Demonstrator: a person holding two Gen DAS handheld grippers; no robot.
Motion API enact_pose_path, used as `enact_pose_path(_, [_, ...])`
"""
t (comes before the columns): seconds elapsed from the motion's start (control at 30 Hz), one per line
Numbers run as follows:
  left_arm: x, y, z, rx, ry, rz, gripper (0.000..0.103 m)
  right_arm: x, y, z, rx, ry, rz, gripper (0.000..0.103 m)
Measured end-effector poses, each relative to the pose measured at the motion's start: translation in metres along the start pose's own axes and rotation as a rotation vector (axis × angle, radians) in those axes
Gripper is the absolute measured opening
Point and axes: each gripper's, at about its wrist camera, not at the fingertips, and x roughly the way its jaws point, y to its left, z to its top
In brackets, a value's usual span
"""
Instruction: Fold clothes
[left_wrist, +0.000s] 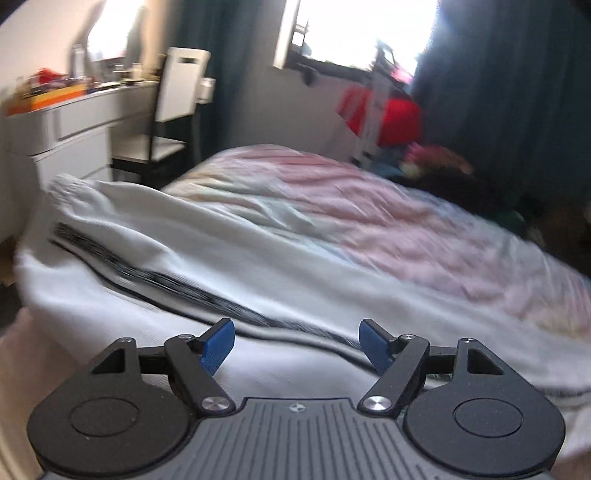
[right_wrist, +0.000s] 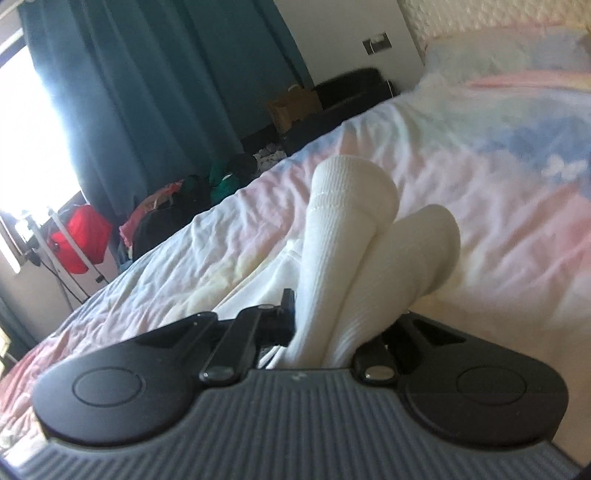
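Note:
A white garment (left_wrist: 184, 236) with a black side stripe (left_wrist: 177, 284) lies spread along the near edge of the bed (left_wrist: 369, 206). My left gripper (left_wrist: 297, 341) hovers just above it, open, with nothing between its blue pads (left_wrist: 219, 341). In the right wrist view, two white ribbed cuffs (right_wrist: 351, 206) of a garment stick up from between the fingers of my right gripper (right_wrist: 343, 325), which is shut on them. The rest of that cloth trails down to the left onto the pink and blue bedcover (right_wrist: 480, 147). The right fingertips are hidden by the fabric.
A white dresser (left_wrist: 74, 125) with clutter on top and a chair (left_wrist: 166, 110) stand beyond the bed's far left corner. Red items hang on a rack (left_wrist: 388, 114) by the window. A pile of clothes (right_wrist: 166, 206) and a cardboard box (right_wrist: 295, 107) sit on the floor beside dark curtains (right_wrist: 147, 74).

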Motion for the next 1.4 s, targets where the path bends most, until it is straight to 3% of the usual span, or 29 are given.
enact_pose_path(0.17, [0.024,-0.031,-0.026,0.168,0.015,0.032,0.079,-0.013,0.015,0.002,-0.07,-0.046,0.003,0.012])
enact_pose_path(0.37, [0.046,-0.035,-0.033,0.228,0.061,0.075,0.084,-0.037,0.046,0.005,-0.231,-0.146,0.037,0.012])
enact_pose_path(0.57, [0.029,-0.018,-0.018,0.151,0.043,0.088,0.084,-0.092,0.103,-0.002,-0.409,-0.319,0.186,0.012])
enact_pose_path(0.77, [0.009,0.006,0.005,0.017,-0.012,0.078,0.084,-0.152,0.181,-0.035,-0.591,-0.397,0.415,0.012])
enact_pose_path(0.87, [-0.001,0.018,0.016,-0.043,-0.046,0.063,0.084,-0.171,0.219,-0.073,-0.71,-0.376,0.517,0.012])
enact_pose_path(1.0, [-0.008,0.03,0.024,-0.098,-0.063,0.045,0.084,-0.169,0.251,-0.145,-0.899,-0.281,0.581,0.012])
enact_pose_path(1.17, [-0.001,0.033,0.022,-0.099,0.0,0.027,0.084,-0.143,0.256,-0.226,-1.112,-0.047,0.608,0.012])
enact_pose_path(1.4, [0.007,0.034,0.02,-0.112,0.032,-0.012,0.084,-0.143,0.261,-0.239,-1.114,-0.071,0.603,0.013])
